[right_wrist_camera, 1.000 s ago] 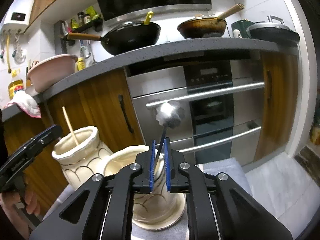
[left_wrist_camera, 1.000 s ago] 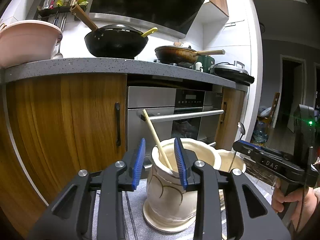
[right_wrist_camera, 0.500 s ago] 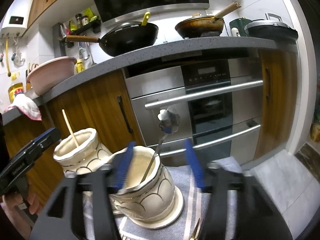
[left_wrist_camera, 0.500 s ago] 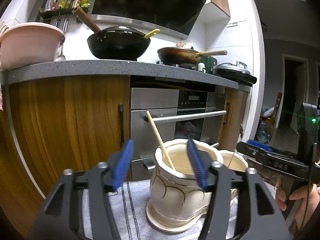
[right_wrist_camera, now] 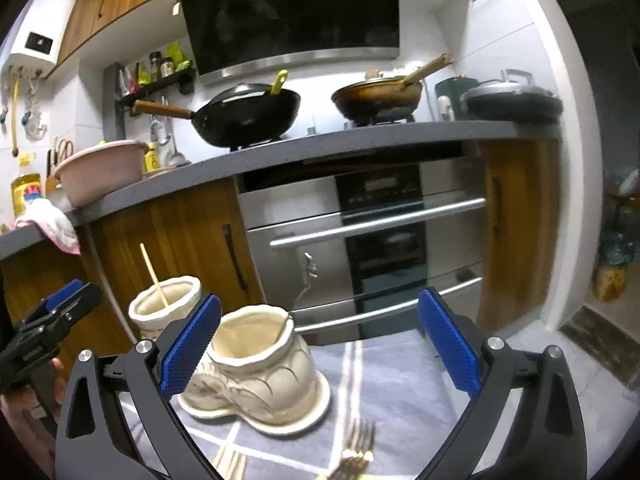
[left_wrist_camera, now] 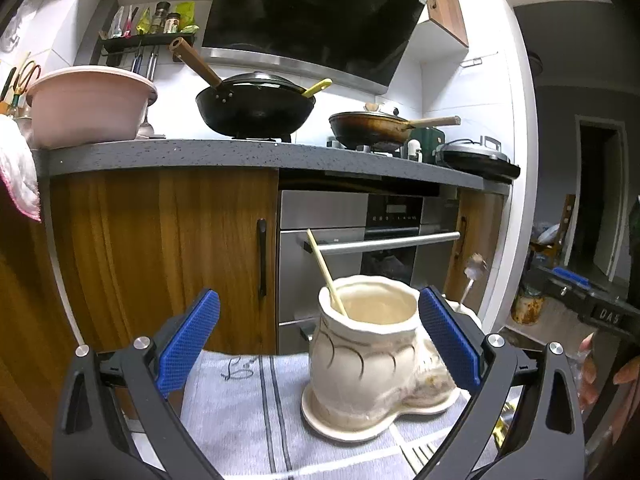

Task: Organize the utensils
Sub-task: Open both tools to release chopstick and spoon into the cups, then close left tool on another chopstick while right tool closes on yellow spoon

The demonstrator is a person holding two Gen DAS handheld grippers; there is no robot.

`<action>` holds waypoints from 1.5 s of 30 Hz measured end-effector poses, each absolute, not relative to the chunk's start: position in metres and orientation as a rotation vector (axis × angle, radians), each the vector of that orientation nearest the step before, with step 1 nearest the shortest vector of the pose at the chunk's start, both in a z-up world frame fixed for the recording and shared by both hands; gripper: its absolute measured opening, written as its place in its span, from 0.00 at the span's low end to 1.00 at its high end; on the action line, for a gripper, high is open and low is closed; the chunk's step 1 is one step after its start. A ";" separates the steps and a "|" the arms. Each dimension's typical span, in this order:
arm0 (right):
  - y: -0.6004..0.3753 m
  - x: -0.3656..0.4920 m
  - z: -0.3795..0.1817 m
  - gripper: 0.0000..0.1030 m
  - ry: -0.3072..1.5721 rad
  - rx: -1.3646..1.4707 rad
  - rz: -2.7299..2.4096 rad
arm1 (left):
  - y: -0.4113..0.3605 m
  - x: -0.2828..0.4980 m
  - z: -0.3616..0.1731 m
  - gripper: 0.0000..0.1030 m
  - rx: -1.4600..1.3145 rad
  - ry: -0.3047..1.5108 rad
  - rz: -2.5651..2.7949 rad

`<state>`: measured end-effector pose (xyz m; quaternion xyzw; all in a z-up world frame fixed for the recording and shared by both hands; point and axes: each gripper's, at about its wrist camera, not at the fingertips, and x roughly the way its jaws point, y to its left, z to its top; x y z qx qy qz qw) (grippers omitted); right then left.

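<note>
Standing on a grey striped cloth [left_wrist_camera: 248, 396] over the worktop, the cream double-pot ceramic utensil holder with scalloped rims [left_wrist_camera: 362, 360] already carried two pieces: a pale wooden chopstick [left_wrist_camera: 326, 270] leaned in the nearer pot in the left wrist view, and a thin metal spoon [right_wrist_camera: 298, 304] rested its handle against the rim of the other pot; a gold-toned fork [right_wrist_camera: 356, 452] and some pale sticks beside it, too blurred to name, lay loose on the cloth just in front of the holder in the right wrist view, not yet sorted.

The left gripper [left_wrist_camera: 320, 340] had its blue-padded fingers [left_wrist_camera: 188, 340] spreading wide and gripping nothing, the chopstick pot sitting between them untouched; the right gripper [right_wrist_camera: 320, 344] was likewise opening, empty, with the spoon pot near its left pad; beyond stood wooden cabinet doors [left_wrist_camera: 160, 256] and a steel oven [right_wrist_camera: 368, 248].

Judged from here, the risk lay in the close quarters; a wide-open pad sweeping sideways could clip a rim and slide or tip the holder on the soft cloth; the chopstick and spoon leaned loosely and could be knocked askew by either pad; the fork lay flat on fabric, so a shallow pinch might snag the cloth instead.
</note>
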<state>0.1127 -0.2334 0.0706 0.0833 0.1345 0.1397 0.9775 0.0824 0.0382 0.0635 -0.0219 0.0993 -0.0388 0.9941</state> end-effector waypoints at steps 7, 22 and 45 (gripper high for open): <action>-0.252 0.091 0.059 0.95 0.305 0.184 0.251 | 0.030 0.060 0.054 0.95 -0.043 0.239 -0.098; -0.271 0.065 0.026 0.95 0.415 0.160 0.212 | 0.021 0.044 0.015 0.95 -0.073 0.416 -0.101; -0.269 0.059 -0.028 0.95 0.660 0.042 0.178 | -0.031 0.047 -0.051 0.95 0.066 0.783 -0.169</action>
